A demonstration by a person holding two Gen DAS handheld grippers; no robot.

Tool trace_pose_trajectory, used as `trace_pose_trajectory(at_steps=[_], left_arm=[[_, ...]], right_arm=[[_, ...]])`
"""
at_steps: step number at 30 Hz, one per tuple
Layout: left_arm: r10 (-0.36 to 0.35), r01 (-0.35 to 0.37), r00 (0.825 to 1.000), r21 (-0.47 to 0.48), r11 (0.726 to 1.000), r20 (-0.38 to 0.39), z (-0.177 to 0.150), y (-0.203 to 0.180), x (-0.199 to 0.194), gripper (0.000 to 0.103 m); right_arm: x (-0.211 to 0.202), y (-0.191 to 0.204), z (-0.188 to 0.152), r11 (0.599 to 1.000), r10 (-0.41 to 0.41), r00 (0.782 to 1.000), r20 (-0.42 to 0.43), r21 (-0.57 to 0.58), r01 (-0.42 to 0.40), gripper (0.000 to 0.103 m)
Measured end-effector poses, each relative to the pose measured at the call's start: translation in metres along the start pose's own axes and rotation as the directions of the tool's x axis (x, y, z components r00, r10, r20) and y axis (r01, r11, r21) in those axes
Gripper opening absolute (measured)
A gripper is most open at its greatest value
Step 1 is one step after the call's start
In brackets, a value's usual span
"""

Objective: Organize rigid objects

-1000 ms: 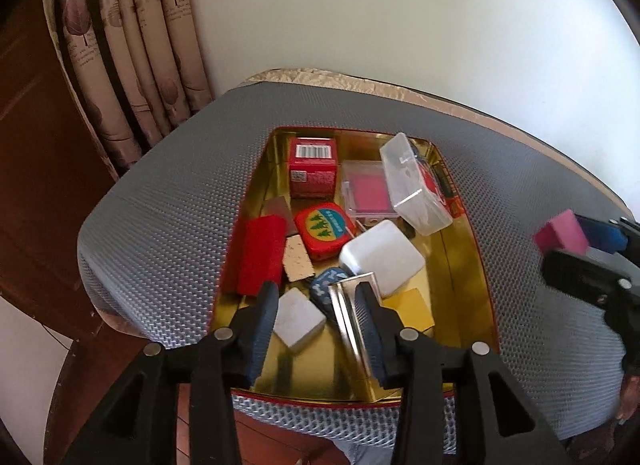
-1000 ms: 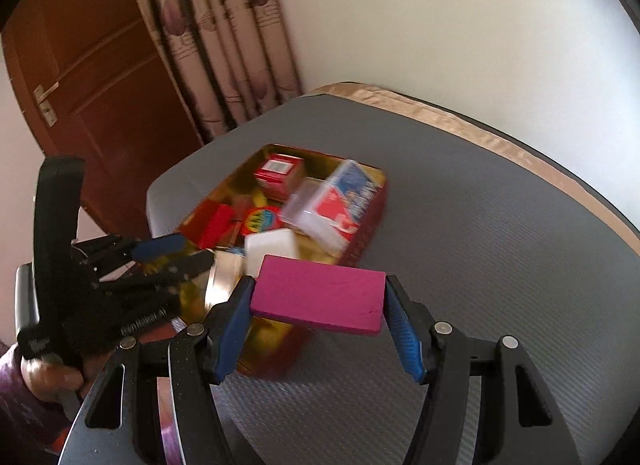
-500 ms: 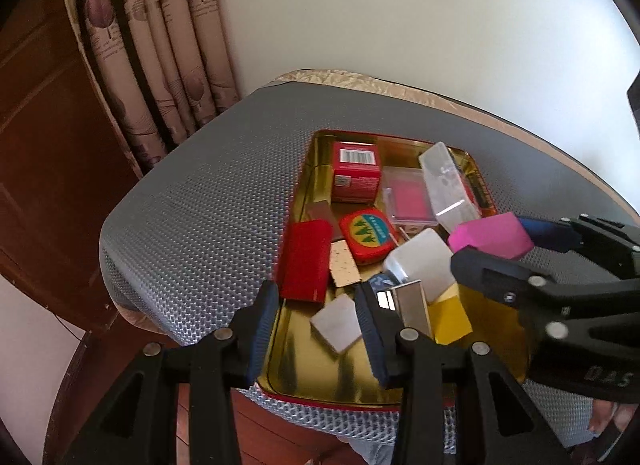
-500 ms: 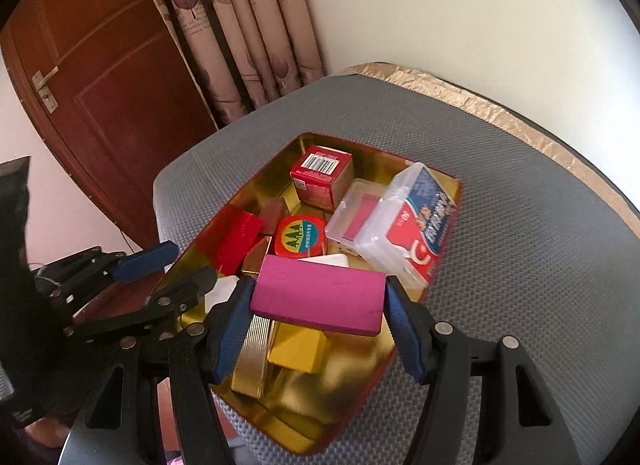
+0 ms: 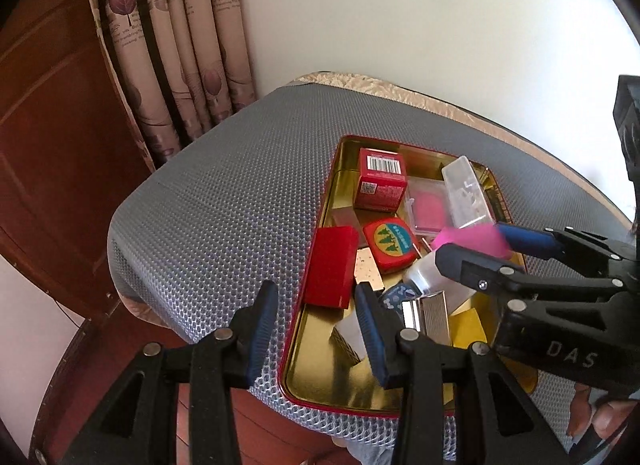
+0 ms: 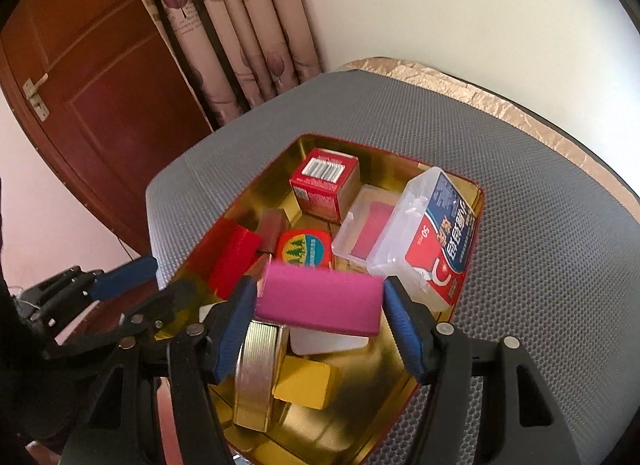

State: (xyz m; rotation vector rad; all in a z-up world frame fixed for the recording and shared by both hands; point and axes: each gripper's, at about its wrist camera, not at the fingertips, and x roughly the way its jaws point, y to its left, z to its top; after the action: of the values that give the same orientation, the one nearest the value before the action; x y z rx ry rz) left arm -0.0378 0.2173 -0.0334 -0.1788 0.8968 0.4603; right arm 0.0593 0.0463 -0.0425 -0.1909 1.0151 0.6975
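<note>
While grey mat (image 6: 520, 225) bears gold tin (image 6: 372, 381) near curtains (image 6: 240, 25), right claw (image 6: 319, 289) just opened, pink block (image 6: 320, 307) between

Two handheld grippers are seen, both built from black plastic. The left gripper (image 5: 316, 325) and the right gripper (image 6: 320, 325) each carry two fingers lined with blue pads, fastened by round silver screws. White letters, "DAS", are printed on the right gripper's body.

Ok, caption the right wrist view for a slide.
Right gripper opening around pink block above the gold tin.
</note>
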Motion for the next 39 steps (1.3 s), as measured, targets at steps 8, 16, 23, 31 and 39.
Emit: trace_pose_trajectory(at_steps=[8, 16, 23, 31, 39], left_arm=[[-0.006, 0.004, 0.999, 0.049, 0.999, 0.04, -0.003, -0.012, -0.007, 0.041], [-0.055, 0.042, 0.982, 0.074, 0.996, 0.181, -0.003, -0.019, -0.041, 0.049], [-0.027, 0.01, 0.964, 0.065, 0.998, 0.263, -0.003, -0.022, -0.078, 0.052], [-0.034, 0.013, 0.959, 0.077, 0.997, 0.28, -0.027, -0.017, -0.103, 0.055], [-0.065, 0.035, 0.961, 0.116, 0.993, 0.27, -0.041, -0.02, -0.115, 0.057]], right_arm=[[-0.043, 0.009, -0.001, 0.999, -0.029, 0.99, 0.14, -0.018, 0.031, 0.079], [-0.123, 0.014, -0.038, 0.954, -0.265, 0.882, 0.391, -0.029, 0.3, 0.103], [-0.167, 0.013, -0.068, 0.939, -0.309, 0.826, 0.471, 0.011, 0.345, 0.103], [-0.167, 0.028, -0.103, 0.886, -0.429, 0.755, 0.496, 0.07, 0.458, 0.103], [-0.175, 0.052, -0.119, 0.858, -0.444, 0.695, 0.566, 0.047, 0.511, 0.103]])
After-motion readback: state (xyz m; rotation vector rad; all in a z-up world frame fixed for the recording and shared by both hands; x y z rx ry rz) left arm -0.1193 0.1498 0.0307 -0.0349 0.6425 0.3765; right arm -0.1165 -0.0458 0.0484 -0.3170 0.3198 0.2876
